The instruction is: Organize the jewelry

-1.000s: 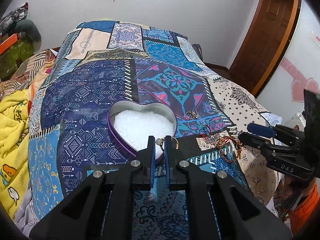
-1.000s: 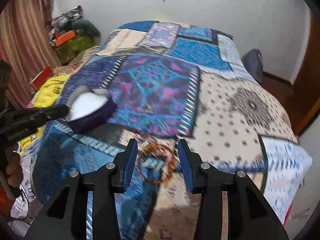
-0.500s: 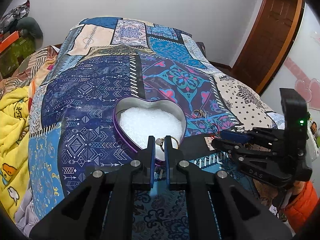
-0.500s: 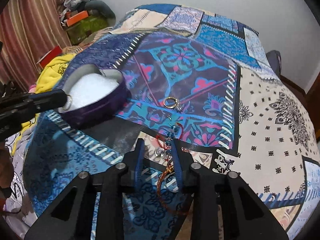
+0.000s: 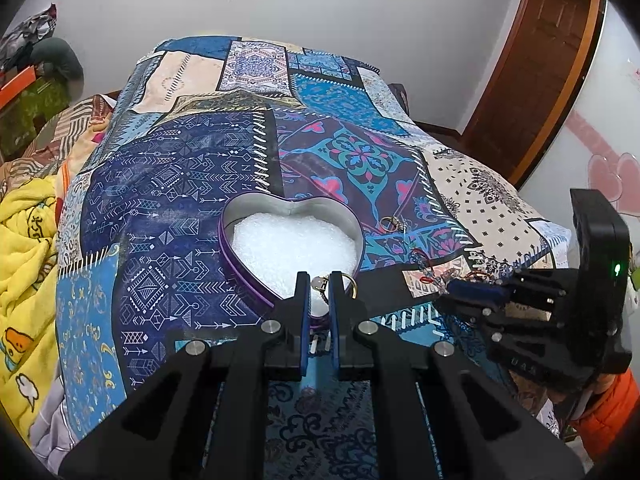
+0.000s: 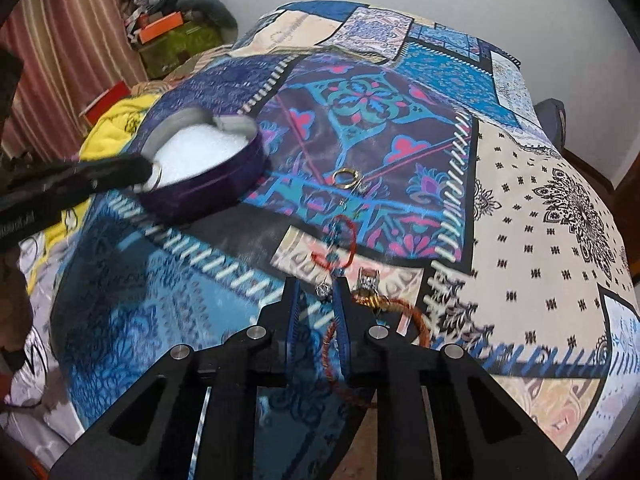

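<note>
A purple heart-shaped tin [image 5: 240, 264] with white padding lies on the patchwork bedspread; it also shows in the right wrist view [image 6: 224, 184]. My left gripper [image 5: 320, 284] is shut on a gold ring with a pale stone [image 5: 348, 280], held over the tin's near rim. My right gripper [image 6: 318, 286] is shut on a red-and-blue beaded bracelet [image 6: 340, 240], low over the spread to the right of the tin. An orange cord bracelet [image 6: 416, 320] lies by its right finger. A gold ring [image 6: 346, 178] lies beyond it.
The bedspread [image 5: 180, 184] covers the whole bed. A yellow blanket [image 5: 24, 248] lies at the left edge. A wooden door [image 5: 532, 64] stands at the back right. Boxes and clothes [image 6: 172, 32] are piled beside the bed.
My right gripper has come down to the bracelets and closed from open onto the red-and-blue one. My left gripper has stayed shut on the ring and edged forward over the tin.
</note>
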{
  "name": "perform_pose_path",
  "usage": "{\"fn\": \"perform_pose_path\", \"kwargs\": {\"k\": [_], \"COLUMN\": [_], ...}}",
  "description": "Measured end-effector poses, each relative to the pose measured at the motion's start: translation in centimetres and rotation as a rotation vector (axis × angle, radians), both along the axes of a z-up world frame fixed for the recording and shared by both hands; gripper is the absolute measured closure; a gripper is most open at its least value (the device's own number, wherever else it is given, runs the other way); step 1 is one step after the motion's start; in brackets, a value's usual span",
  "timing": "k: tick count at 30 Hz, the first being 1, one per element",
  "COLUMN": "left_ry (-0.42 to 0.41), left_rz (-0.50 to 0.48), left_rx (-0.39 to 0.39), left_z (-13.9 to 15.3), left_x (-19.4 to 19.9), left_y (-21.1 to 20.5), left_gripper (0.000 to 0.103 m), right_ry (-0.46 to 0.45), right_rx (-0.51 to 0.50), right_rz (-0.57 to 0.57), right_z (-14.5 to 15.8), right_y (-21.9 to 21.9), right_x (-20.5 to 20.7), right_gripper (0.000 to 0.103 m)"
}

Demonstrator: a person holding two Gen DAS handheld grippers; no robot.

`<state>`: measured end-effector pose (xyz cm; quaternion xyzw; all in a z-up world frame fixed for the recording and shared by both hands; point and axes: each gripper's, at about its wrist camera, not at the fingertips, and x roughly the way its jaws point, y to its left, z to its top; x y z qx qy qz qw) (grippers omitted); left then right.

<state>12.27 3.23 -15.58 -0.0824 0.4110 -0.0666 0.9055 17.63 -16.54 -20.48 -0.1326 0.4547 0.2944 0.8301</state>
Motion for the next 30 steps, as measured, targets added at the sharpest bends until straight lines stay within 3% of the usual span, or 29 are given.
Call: {"fn": "perform_pose_path", "kwargs": {"k": [17, 30], "left_ry": [-0.007, -0.054], "left_rz": [0.005, 0.027], "left_rx": [0.003, 0.001], "left_z": [0.4, 2.2], "left_x": [-0.5, -1.4], "left_y": [0.1, 0.9], "left_gripper": [0.096, 0.096], "right_ry": [-0.005, -0.187], "right_rx": [0.064, 0.174], "right_rz": [-0.047, -0.031], "right_z": [0.7, 8.5], "right_y": [-0.2, 0.2], "right_x": [0.8, -0.4], "right_gripper": [0.096, 0.097]}}
